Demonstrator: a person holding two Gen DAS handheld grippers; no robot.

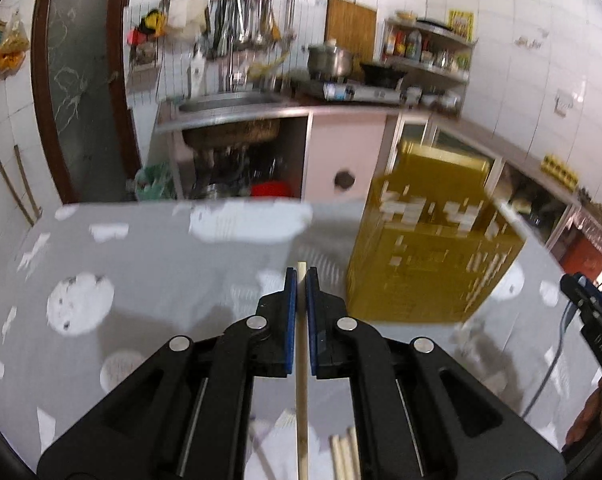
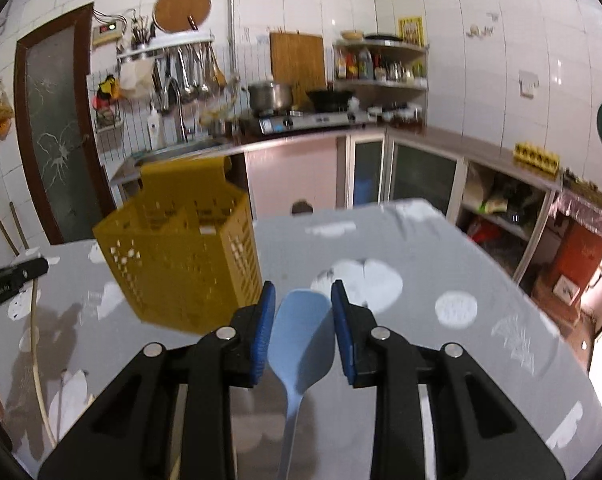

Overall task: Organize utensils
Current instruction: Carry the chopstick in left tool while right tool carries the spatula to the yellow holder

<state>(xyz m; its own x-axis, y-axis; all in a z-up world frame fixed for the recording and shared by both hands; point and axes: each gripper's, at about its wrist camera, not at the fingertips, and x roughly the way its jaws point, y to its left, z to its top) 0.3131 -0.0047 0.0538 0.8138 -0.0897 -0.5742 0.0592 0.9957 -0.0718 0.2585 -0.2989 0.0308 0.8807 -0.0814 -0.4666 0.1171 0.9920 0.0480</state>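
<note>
Pinching a pale chopstick (image 1: pixel 301 360), the left gripper (image 1: pixel 301 280) has its jaws pressed together on it above the bench (image 1: pixel 161 264); the right gripper (image 2: pixel 303 300) clamps a blue spatula (image 2: pixel 303 332), yellow basket (image 2: pixel 181 256) at ten o'clock.

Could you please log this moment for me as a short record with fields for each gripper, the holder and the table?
left gripper: shut on a wooden chopstick
right gripper: shut on the blade of a blue spatula
holder: yellow perforated utensil basket, standing on the table
table: grey cloth with white patches; more chopsticks lying on it
</note>
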